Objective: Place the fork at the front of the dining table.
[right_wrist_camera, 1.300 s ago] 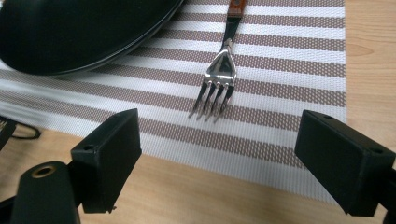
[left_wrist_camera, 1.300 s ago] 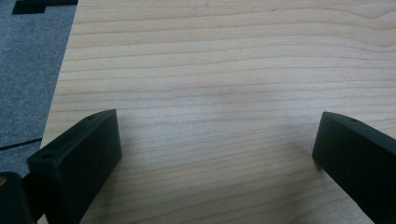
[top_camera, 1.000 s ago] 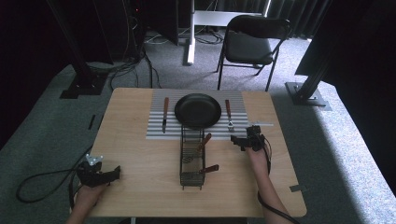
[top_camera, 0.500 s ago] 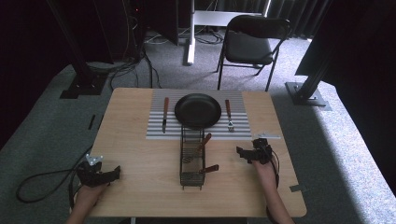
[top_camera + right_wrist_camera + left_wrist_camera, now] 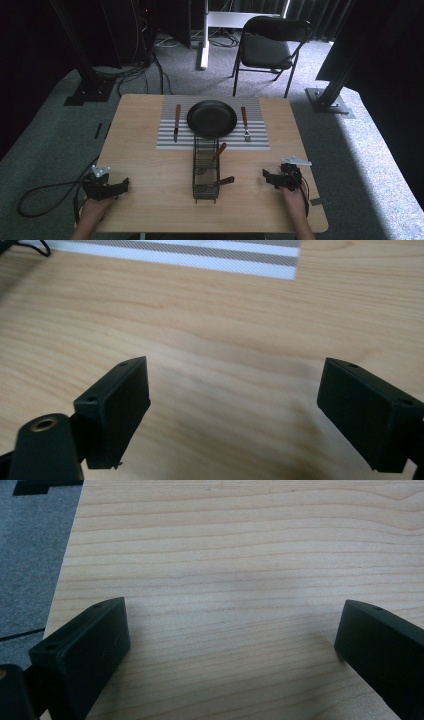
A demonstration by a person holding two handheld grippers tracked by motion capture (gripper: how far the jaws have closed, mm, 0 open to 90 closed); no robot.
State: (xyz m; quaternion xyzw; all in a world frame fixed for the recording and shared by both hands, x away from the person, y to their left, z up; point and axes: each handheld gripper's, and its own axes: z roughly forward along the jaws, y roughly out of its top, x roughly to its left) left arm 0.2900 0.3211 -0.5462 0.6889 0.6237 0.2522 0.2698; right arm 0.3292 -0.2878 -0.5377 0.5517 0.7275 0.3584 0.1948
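A person's two hands rest at the near edge of a pale wood-grain bench (image 5: pixel 150 165), each holding a black tool. The left tool (image 5: pixel 120 185) sits well to the left of the wire rack (image 5: pixel 205 170), its jaws spread wide over bare wood in the left gripper view (image 5: pixel 232 645). The right tool (image 5: pixel 268 178) lies well to the right of the rack, its jaws likewise spread and holding nothing, with bare grain between them in the right gripper view (image 5: pixel 235 410). A grey three-cornered plate tops each tool and a black cable trails from each.

The narrow rack, made of dark wire mesh, stands at the middle of the bench. Two wooden-handled utensils (image 5: pixel 220 150) lean out of its right side; what kind they are cannot be told. Just beyond the rack lies a grey-and-white striped mat (image 5: pixel 167 140), bearing a round black pan (image 5: pixel 212 119). Left of the pan lies a knife (image 5: pixel 176 121) with a brown wooden handle, and right of it a fork (image 5: pixel 245 123) with a matching handle. A black folding chair (image 5: pixel 267 50) stands on grey carpet beyond the bench. No writing or brand can be read anywhere.
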